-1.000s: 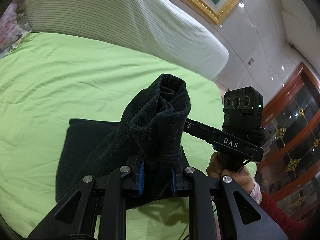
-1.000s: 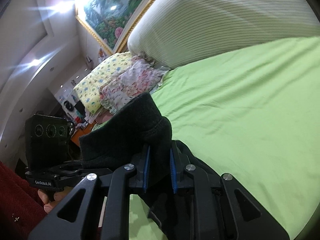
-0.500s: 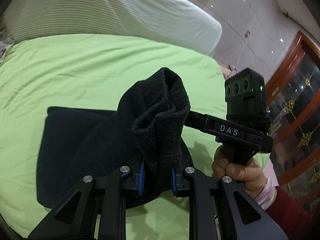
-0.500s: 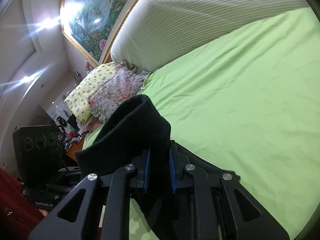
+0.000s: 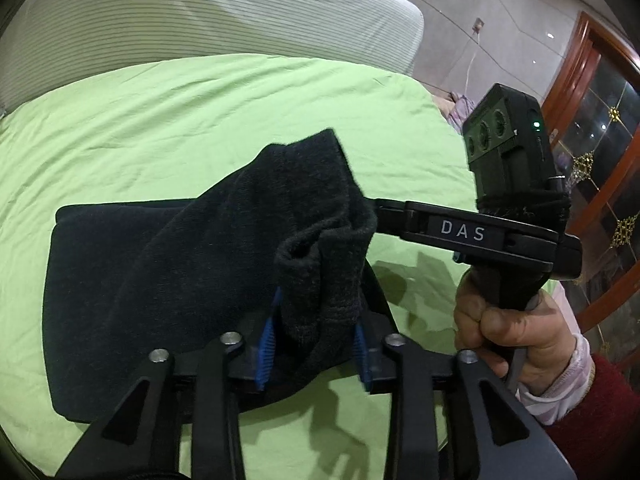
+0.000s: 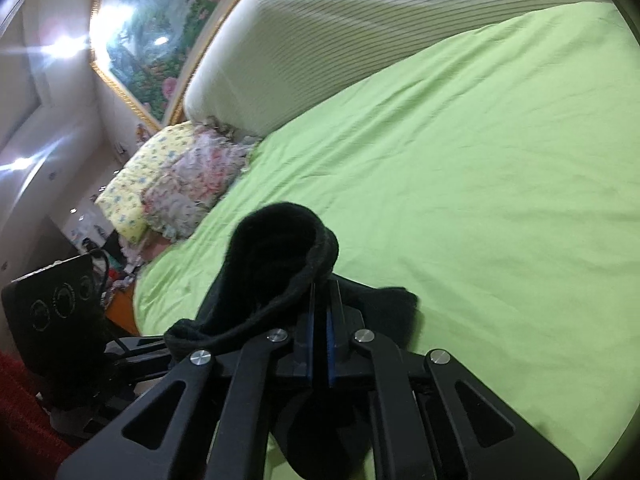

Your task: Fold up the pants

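Note:
Black knit pants (image 5: 160,280) lie folded on the green sheet (image 5: 200,120), with one end bunched up in front of me. My left gripper (image 5: 316,320) has that bunch between its blue pads (image 5: 266,344); its jaws are opening and the grip looks slack. My right gripper (image 6: 319,292) is shut, pads almost meeting. The pants' rim (image 6: 276,256) humps up just left of its tips, and I cannot tell whether any cloth is pinched. In the left wrist view a hand (image 5: 500,320) holds the right gripper's body (image 5: 456,234), whose tips are hidden behind the cloth.
A striped white headboard cushion (image 5: 200,8) runs along the far side of the bed. Floral pillows (image 6: 180,184) lie at the bed's left end below a framed painting (image 6: 160,32). A wooden glass cabinet (image 5: 600,160) stands beyond the right edge.
Both grippers came down toward the bed with the raised end. The left jaws spread wider around the bunch. The right jaws closed, and the thick fold no longer sits between them.

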### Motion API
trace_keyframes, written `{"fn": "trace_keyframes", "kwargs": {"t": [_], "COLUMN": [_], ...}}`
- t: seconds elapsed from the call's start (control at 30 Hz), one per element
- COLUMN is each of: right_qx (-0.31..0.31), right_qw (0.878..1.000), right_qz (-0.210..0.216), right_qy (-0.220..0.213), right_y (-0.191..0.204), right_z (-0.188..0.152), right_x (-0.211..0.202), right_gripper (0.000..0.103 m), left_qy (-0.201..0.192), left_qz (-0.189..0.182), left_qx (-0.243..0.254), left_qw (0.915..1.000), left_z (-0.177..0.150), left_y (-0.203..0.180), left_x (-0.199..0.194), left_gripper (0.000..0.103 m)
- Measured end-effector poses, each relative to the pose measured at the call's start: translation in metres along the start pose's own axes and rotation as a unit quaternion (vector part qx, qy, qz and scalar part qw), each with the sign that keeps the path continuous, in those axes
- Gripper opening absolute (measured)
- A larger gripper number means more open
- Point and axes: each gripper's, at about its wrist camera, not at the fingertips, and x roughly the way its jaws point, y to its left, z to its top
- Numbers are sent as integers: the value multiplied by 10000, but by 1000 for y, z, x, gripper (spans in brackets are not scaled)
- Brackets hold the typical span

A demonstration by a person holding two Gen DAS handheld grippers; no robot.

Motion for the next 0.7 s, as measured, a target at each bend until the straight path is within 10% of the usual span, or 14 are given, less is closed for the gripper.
{"fn": "trace_keyframes", "kwargs": {"t": [0.3,0.47,0.7], "right_qx": [405,503,502], "right_qw": [9961,9933,9912], "right_qz": [-722,-896,-1028], "right_qy": [-304,-534,-666], "right_y": [-3,3,15], "right_z": [-1,-3,-2], "right_x": [-31,-45,-54], "right_gripper": [10,60,62], "left_qy": [69,-179,-448], "left_qz": [-530,-576,-458], "left_qx": [-226,-364,-752], "left_qw": [9983,9975,9951], "left_z": [7,7,10], "left_y": [4,16,47], "left_x": [-7,-29,-55], "left_gripper": [52,61,62]}}
